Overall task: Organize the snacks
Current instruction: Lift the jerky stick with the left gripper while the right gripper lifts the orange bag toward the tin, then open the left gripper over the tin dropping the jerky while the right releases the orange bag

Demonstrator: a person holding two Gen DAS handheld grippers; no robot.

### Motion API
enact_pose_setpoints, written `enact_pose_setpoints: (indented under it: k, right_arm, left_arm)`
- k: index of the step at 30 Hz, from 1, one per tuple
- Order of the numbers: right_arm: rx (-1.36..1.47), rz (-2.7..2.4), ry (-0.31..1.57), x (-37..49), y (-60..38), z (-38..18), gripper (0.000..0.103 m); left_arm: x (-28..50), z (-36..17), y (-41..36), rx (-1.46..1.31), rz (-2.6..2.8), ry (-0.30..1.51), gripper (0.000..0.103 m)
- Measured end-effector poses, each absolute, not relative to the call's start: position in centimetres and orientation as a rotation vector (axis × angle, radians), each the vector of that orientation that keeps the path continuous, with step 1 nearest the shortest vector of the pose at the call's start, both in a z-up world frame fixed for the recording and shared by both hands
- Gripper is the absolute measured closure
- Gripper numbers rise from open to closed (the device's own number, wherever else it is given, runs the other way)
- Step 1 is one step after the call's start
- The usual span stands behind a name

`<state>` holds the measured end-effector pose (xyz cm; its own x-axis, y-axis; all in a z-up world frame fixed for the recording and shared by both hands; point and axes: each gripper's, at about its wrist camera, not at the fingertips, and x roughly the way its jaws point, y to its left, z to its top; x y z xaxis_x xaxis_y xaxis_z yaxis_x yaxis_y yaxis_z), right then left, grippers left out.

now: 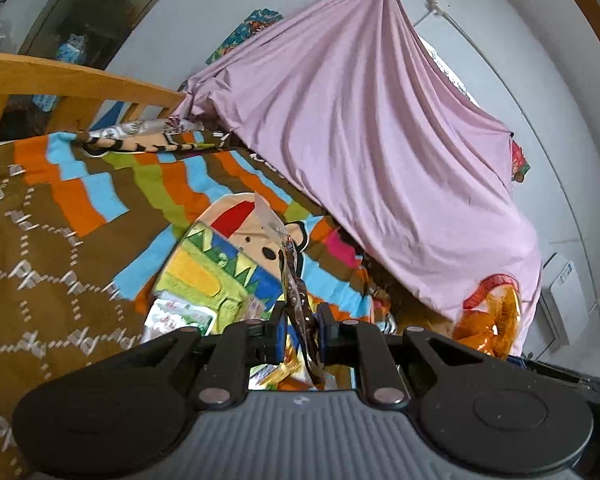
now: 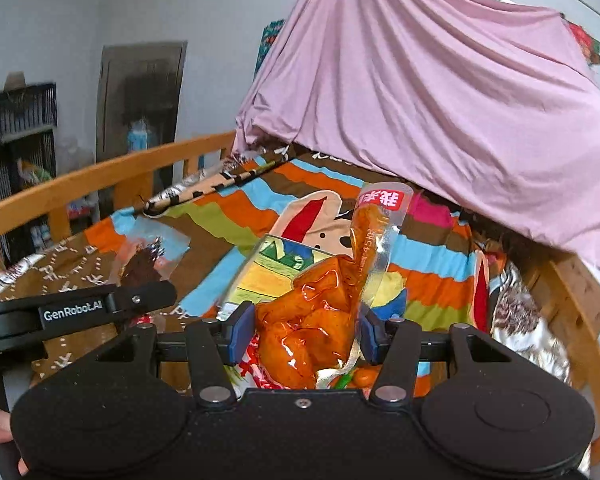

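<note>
Both grippers were pictured loaded above the striped blanket (image 2: 228, 216): the right gripper (image 2: 300, 334) clamped on an orange snack pouch (image 2: 316, 304), the left gripper (image 1: 300, 326) pinched tight on a thin dark packet (image 1: 294, 280). Each grip was best kept firm, the packs held apart until placed.

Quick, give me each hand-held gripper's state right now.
Left hand-held gripper: shut on a thin dark snack packet, seen edge-on.
Right hand-held gripper: shut on a clear orange snack packet with a red label.

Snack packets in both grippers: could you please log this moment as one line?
left gripper: shut on dark snack packet | right gripper: shut on orange snack packet | above bedspread
</note>
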<state>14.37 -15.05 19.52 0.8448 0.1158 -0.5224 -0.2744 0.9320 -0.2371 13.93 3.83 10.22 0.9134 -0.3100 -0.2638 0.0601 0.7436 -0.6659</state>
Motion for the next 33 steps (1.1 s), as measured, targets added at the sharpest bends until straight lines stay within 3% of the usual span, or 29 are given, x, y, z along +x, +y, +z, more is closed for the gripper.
enact_pose_setpoints:
  k: [7,15,25,33]
  right_arm:
    - [-0.399,0.251,0.52,22.7,-13.7,19.7,0.048]
    - [-0.149,0.252,0.471,33.4,-18.3,16.8,0.048]
    - [-0.186,0.239,0.518,44.0,-22.9,8.6,0.048]
    - [-0.135,0.275,0.629,50.2,-24.1,0.1,0.048]
  left_arm:
    - [21.5,9.6,3.1,-0.67,-0.259,0.394,0.087]
    - [32.5,7.8,2.4,-0.528,-0.278,0.481,0.087]
    - [44.5,1.3,-0.3,-0.473,-0.367,0.58,0.087]
    - [48.6,-3.9,-1.7,-0.415,-0.365,0.672,0.087]
